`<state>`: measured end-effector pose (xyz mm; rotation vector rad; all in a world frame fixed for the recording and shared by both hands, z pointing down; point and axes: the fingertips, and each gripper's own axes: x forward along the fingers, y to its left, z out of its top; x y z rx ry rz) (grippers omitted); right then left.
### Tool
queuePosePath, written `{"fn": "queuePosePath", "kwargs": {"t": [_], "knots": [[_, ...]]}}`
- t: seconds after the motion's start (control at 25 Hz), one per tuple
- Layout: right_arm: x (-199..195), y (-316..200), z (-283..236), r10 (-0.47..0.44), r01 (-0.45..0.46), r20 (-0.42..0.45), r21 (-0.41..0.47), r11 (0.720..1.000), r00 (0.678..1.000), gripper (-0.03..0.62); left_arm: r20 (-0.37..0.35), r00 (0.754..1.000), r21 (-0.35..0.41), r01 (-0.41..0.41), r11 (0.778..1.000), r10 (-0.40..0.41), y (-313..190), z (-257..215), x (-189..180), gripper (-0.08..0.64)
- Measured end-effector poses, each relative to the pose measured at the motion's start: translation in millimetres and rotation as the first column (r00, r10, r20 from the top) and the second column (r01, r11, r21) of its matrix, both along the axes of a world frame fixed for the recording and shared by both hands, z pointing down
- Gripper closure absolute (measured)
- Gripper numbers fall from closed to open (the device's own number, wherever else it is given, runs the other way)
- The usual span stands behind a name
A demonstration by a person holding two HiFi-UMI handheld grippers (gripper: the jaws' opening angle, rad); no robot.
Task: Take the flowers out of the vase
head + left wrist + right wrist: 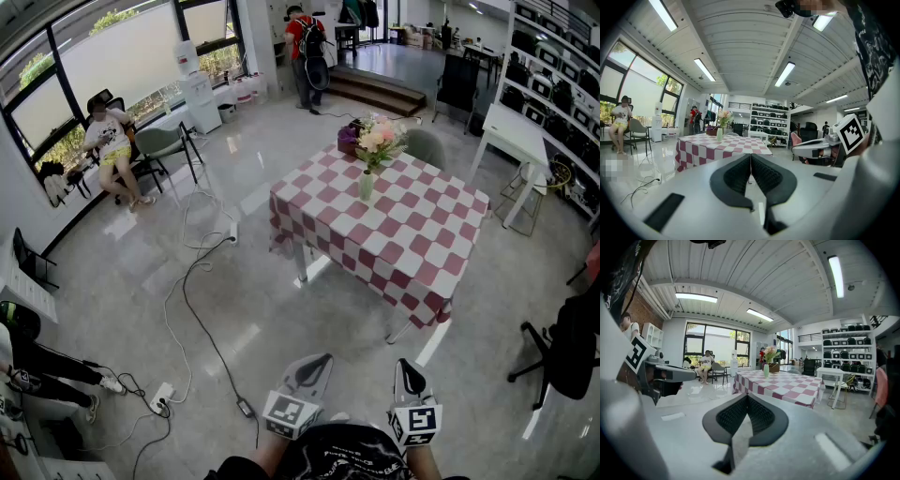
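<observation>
1. The surface point(403, 244), under a red-and-white checked cloth, stands well apart from the person, across open floor. By my reading the task is only at the approach: nothing on it can be reached yet, so the next move calls for walking up to it.
2. The left claw point(323, 357) and right claw point(405, 365) are held low in front of the body and aimed roughly toward the surface. In the left gripper view the left claw point(751, 157) has its pads pressed together with nothing between them. In the right gripper view the right claw point(746, 397) is likewise closed and empty. Either one will have to spread before it can take a stem.
3. The flowers point(377, 139), a pink and pale bunch, sit in the vase with their heads fanned above its mouth, toward the far side of the surface. None is out yet.
4. A dark box point(349, 139) sits just beside the blooms at the far edge. I cannot tell what it holds.
5. The vase point(367, 185) is slim, pale green and upright. It looks light, so one claw probably needs to steady it while the other lifts the stems straight up.
</observation>
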<state>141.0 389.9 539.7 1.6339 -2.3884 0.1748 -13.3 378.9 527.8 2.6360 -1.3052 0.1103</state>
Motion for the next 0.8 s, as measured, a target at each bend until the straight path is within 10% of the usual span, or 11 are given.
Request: {"fn": "queuePosePath", "kwargs": {"t": [0.8], "knots": [[4.5, -10.0, 16.7, -0.036, 0.042, 0.067, -0.094, 0.995, 0.997, 0.584, 0.026, 1.000, -0.028, 0.006, 1.000, -0.005, -14.1, 7.6, 6.1, 0.548]]}}
